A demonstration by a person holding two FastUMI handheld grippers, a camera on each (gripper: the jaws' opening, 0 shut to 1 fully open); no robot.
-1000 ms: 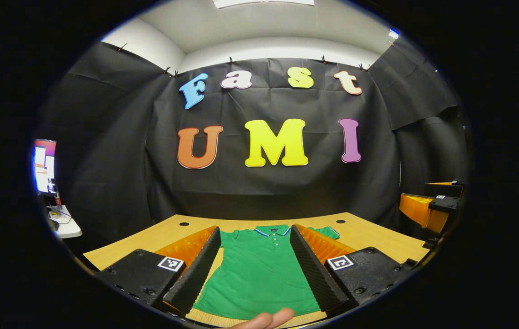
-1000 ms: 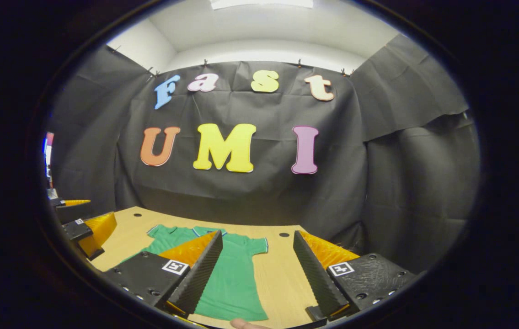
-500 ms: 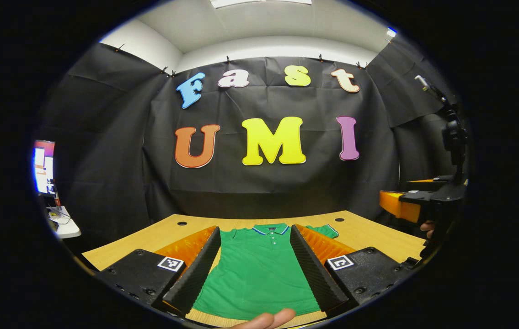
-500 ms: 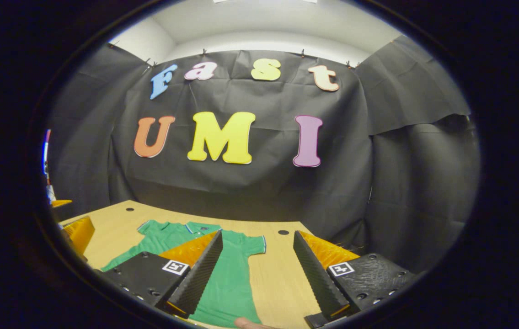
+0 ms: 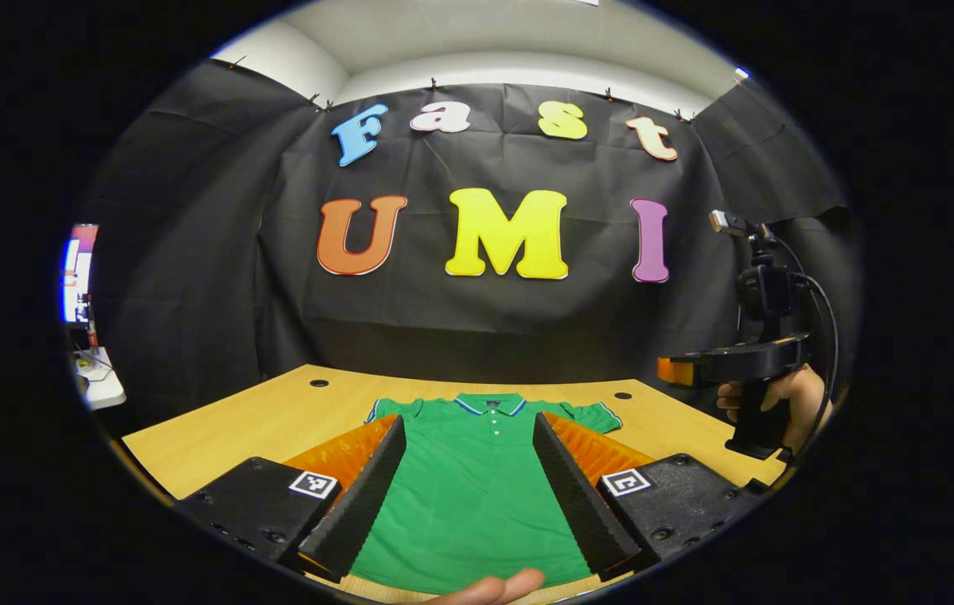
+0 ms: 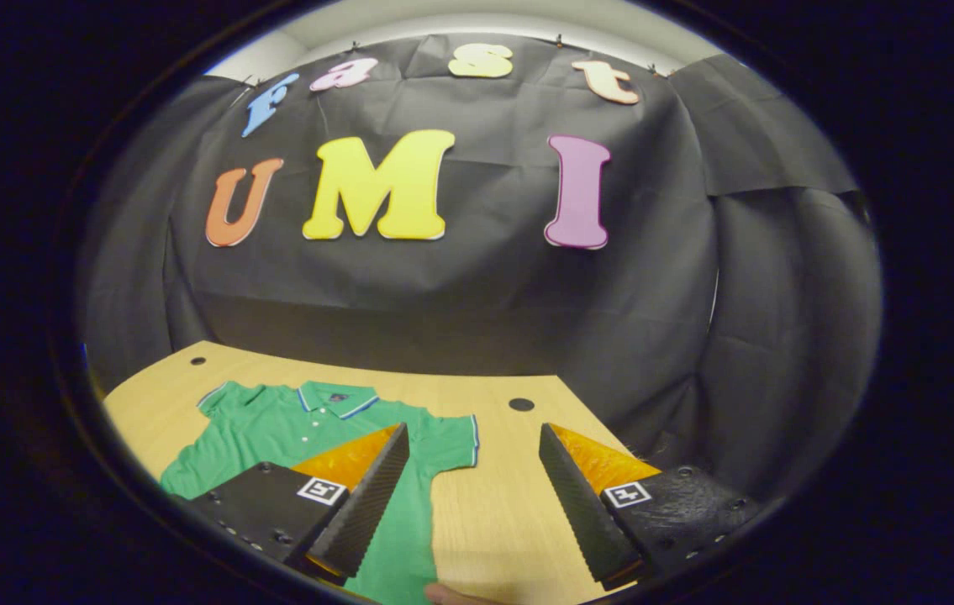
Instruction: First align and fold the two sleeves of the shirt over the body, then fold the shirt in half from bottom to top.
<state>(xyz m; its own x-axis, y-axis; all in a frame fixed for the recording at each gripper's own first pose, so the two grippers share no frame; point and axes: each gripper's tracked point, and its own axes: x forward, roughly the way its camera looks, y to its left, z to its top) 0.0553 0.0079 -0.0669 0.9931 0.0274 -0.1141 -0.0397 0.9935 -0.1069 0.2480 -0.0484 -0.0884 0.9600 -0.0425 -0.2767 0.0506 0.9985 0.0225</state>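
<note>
A green short-sleeved polo shirt with a striped collar [image 5: 477,487] is laid flat, face up, on a light wooden table with 2 round cable holes [image 5: 275,420]. In the left gripper view, the left gripper [image 5: 470,496] is held above the near half of the shirt with its 2 fingers spread wide apart; nothing is gripped between them, and the shirt body with its button placket is seen in the gap, the collar lying ahead of the fingertips. The shirt's sleeves are spread out to either side beyond the fingers, unfolded. A fingertip of the person's hand [image 5: 493,586] is seen at the bottom edge, just behind the shirt's hem.

To the right of the left gripper and well apart from it, the right gripper [image 5: 699,370] is seen side-on, raised above the table's right edge and held by a hand [image 5: 779,403] on its handle.

In the right gripper view, the right gripper [image 6: 477,504] is likewise wide open and empty. The shirt [image 6: 292,428] lies ahead and to its left, with 1 sleeve [image 6: 451,441] reaching into the gap between the fingers; bare table [image 6: 502,504] is seen in the rest of the gap.
</note>
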